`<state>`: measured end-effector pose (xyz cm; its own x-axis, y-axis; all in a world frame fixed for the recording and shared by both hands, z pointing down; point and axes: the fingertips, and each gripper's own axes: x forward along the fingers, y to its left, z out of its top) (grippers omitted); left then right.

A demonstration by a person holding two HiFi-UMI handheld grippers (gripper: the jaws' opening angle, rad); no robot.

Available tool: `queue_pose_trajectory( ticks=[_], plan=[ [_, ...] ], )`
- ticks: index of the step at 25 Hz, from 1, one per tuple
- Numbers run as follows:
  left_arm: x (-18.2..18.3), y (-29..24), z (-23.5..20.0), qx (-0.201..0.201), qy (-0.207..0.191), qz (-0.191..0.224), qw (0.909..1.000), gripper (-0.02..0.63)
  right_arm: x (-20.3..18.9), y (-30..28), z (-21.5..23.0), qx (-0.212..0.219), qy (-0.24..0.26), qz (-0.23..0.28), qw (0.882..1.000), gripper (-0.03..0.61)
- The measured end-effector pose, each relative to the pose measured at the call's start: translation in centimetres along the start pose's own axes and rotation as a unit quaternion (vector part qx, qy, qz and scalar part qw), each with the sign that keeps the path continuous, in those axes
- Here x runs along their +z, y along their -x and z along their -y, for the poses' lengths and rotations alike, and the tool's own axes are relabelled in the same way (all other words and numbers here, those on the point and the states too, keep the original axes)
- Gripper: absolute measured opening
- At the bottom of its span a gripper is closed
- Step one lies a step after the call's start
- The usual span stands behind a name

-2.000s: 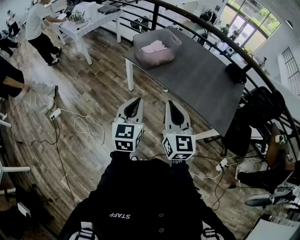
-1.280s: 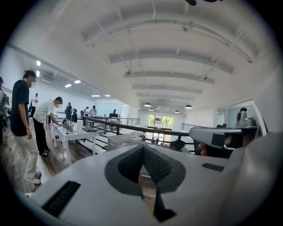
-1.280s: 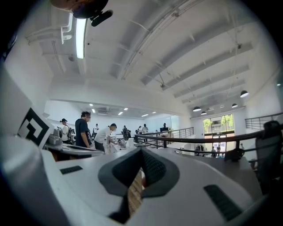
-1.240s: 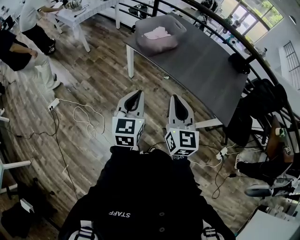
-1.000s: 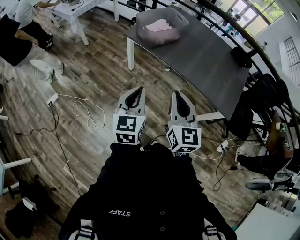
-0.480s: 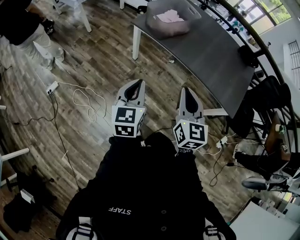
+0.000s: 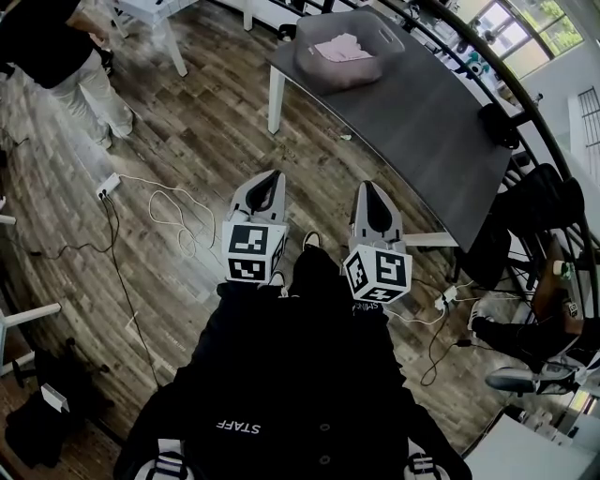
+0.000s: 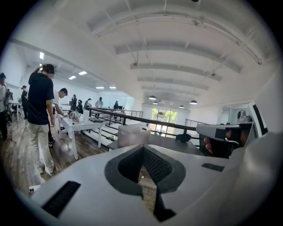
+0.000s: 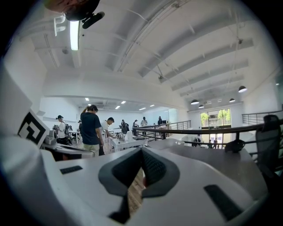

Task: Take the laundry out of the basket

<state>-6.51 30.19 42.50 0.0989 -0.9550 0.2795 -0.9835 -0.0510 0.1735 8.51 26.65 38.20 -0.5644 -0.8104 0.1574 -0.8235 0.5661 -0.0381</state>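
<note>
A translucent grey laundry basket with pink laundry inside stands at the far end of a dark grey table, well ahead of me. My left gripper and right gripper hang side by side above the wood floor, short of the table, both shut with nothing held. In the left gripper view, the basket shows beyond the left gripper. The right gripper view has the basket low behind the right gripper.
A person in a dark top and light trousers stands at the far left by a white table. Cables and a power strip lie on the floor. A black chair and a railing flank the table's right.
The basket and table have drawn nearer and shifted right in the head view. A person in a dark top has walked in at the top left. Both grippers stay shut.
</note>
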Motion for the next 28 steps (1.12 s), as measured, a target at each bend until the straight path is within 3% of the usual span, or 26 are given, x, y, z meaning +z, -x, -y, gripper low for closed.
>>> queue_pose_trajectory(
  ticks=[9,18,28],
  plan=[
    [0.0,-8.0,-1.9,0.022,0.003,-0.011,0.9997,-0.003,-0.4,-7.7,4.0,0.012,-0.015,0.012,1.000,0.015],
    [6.1,-22.4,-4.3,0.037,-0.016,-0.005,0.9992,-0.003,2.7,-22.3,10.4,0.040,-0.020,0.024,0.999,0.015],
    [11.7,-40.1,-4.3,0.021,-0.021,-0.019,0.9994,-0.003,5.1,-36.9,18.9,0.059,-0.028,0.005,0.998,0.015]
  ],
)
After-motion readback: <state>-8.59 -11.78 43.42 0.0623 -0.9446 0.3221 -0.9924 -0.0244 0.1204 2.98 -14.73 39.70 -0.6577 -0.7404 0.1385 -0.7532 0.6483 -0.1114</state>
